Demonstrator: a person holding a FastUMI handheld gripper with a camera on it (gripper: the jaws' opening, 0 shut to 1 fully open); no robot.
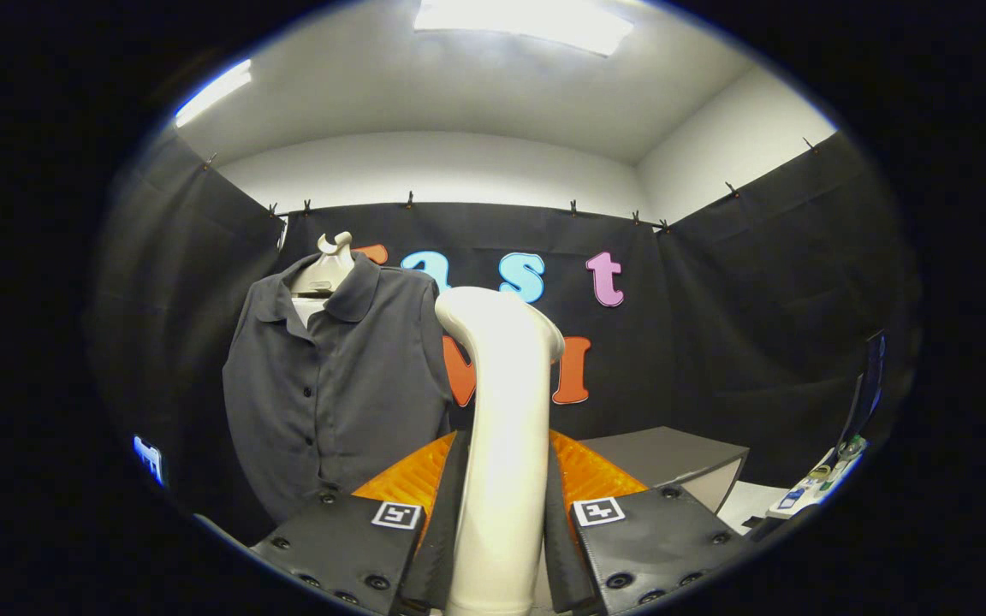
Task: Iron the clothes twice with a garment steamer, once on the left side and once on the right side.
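Observation:
A white garment steamer (503, 428) stands upright between my fingers, its curved head rising above them. My gripper (501, 479) is shut on its handle, with a finger pressing on each side. A dark grey buttoned shirt (335, 385) hangs on a pale mannequin form (328, 265) beyond and to the left of the steamer. The steamer head is beside the shirt's right edge; whether the two touch cannot be told.
A grey box-like table (673, 458) stands beyond the right finger. Small bottles and packets (818, 483) lie on a white surface at the far right, below a dark upright panel (870, 381). Black cloth walls close in the booth on three sides.

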